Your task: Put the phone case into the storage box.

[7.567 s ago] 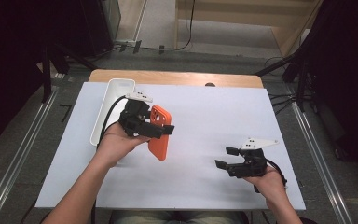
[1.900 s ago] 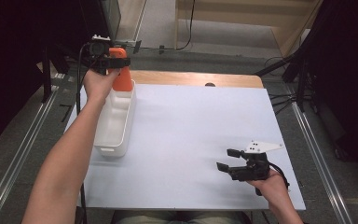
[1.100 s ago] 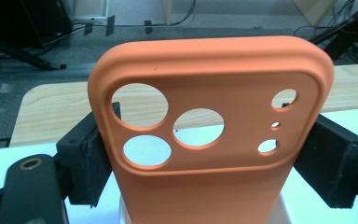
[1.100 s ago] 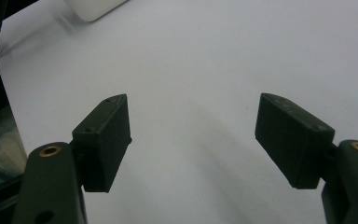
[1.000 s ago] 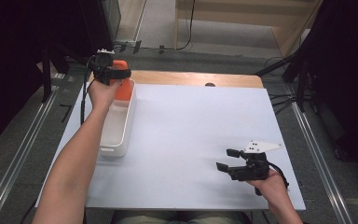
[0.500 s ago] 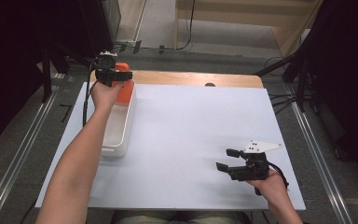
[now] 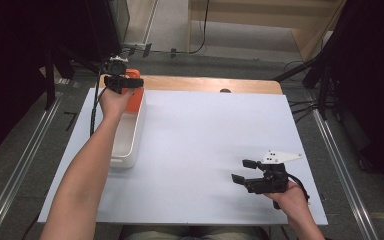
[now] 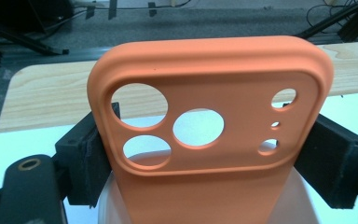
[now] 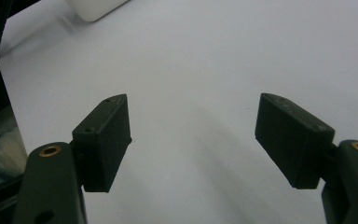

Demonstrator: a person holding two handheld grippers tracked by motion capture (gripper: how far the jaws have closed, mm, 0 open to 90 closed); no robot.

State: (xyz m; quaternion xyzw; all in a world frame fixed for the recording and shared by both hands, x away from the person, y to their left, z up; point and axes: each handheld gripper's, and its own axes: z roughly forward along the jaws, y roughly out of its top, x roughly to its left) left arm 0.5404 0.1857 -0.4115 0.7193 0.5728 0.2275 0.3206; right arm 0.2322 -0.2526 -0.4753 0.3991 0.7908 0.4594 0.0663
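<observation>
Obstacles: white bin (image 7: 130,132) along table (image 7: 205,150) left edge, orange case (image 7: 132,95) upright at its far end. Free passage: wide bare tabletop between bin and right gripper (image 7: 245,171).

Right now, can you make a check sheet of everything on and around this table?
Surface: white table top, flat, with a wooden strip along the far edge.
Job's things: orange phone case, upright, camera holes up, over the far end of the white tray.
Clutter: nothing seen.
Grippers: left gripper shut on the case's two side edges; right gripper open, holding nothing, low over the table's near right part.
Cables: one trails from the left gripper along the forearm; others lie on the floor beyond the table.
Surroundings: grey floor, metal rails either side, dark curtains, a wooden bench at the back.
</observation>
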